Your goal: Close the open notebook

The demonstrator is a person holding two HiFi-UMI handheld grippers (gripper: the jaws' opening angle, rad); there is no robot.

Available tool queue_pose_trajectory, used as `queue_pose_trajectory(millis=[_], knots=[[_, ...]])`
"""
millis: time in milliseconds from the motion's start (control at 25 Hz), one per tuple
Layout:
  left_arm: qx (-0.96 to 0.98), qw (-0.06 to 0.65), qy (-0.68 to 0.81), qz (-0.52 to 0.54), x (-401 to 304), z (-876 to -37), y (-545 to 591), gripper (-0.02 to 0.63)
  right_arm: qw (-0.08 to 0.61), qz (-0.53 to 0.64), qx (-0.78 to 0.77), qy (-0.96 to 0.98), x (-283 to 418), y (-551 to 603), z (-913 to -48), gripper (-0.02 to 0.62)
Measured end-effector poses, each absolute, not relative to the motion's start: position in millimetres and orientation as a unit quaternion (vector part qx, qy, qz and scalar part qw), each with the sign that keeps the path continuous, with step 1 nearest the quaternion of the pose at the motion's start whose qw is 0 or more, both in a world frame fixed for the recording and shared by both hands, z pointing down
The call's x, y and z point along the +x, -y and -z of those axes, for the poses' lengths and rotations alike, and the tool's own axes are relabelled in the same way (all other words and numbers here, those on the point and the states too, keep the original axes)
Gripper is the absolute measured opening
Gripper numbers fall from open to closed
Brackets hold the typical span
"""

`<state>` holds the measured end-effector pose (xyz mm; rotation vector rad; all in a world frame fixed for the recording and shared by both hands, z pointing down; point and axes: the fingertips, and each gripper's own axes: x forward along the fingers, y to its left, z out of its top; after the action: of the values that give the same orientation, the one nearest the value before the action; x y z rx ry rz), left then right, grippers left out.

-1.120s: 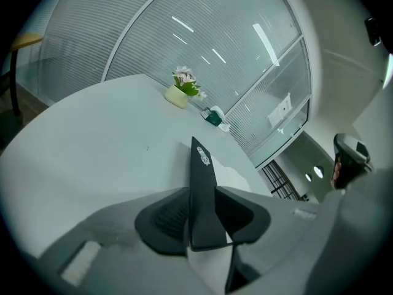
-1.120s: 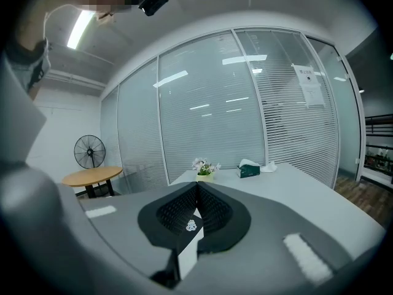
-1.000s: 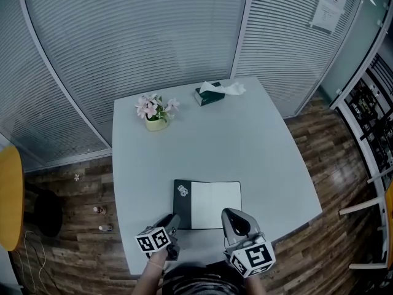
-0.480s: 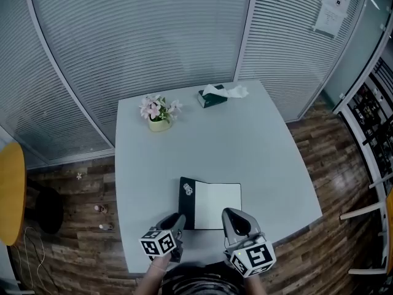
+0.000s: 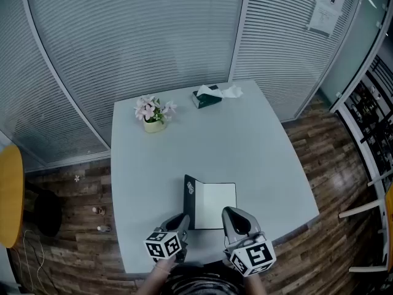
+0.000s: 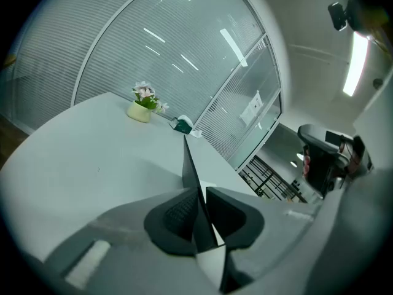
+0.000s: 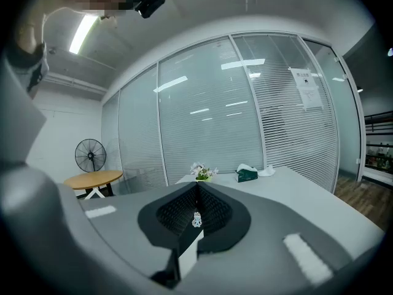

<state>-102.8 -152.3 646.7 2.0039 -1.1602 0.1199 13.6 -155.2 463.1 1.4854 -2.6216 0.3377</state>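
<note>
**Head view.** The notebook (image 5: 218,205) lies near the front edge of the worktop (image 5: 245,140), with its right-hand page flat and facing up. Its dark cover (image 5: 189,201) stands roughly upright along the spine, so the closing looks about half done: the cover is off the worktop but not yet swung over the page. The left hand-held gripper (image 5: 179,221) reaches in from below to the cover's near end. The right hand-held gripper (image 5: 235,217) hangs just beside the notebook's near right corner; contact cannot be told.

**Left gripper view.** The 2 jaws of the left hand-held gripper (image 6: 201,211) are closing and pinch the cover (image 6: 191,171), which rises edge-on between them as a thin dark blade. The gripper points slightly downward along the worktop (image 6: 80,158).

**Right gripper view.** The right hand-held gripper (image 7: 196,204) has its jaws pressed together with nothing gripped. It points nearly level across the worktop (image 7: 307,192).
</note>
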Motion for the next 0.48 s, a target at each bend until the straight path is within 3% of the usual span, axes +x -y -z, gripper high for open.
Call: queue_pose_trajectory(millis=[480], knots=[[0.807, 0.4, 0.432, -0.034, -64, -630, 151, 0.044, 0.055, -0.109, 0.502, 0.856, 39, 148, -462, 0.002]])
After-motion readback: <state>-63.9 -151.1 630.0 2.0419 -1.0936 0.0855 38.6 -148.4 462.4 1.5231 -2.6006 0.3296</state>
